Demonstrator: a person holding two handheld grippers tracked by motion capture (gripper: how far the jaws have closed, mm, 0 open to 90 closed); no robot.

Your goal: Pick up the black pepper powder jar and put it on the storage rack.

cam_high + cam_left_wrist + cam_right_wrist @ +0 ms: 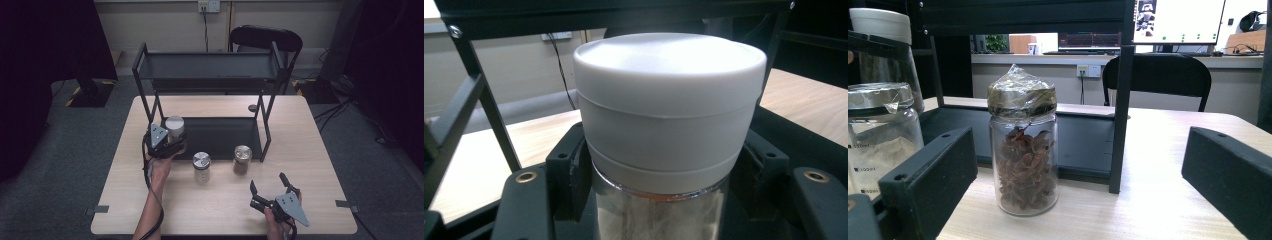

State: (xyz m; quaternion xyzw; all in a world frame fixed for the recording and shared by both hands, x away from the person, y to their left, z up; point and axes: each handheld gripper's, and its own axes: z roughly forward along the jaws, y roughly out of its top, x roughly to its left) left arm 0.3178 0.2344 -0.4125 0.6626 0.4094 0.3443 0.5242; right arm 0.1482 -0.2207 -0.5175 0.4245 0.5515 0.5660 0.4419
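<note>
White-lidded jar stands upright between the clenched jaws of the left gripper, which grasp its glass body just under the lid, at the near left corner of the black rack, over the edge of its bottom shelf. The shelf lies just beyond it, so the jar's vertical axis looks right for setting down there. The right gripper rests released at the near right of the desk, facing the foil-topped jar.
</note>
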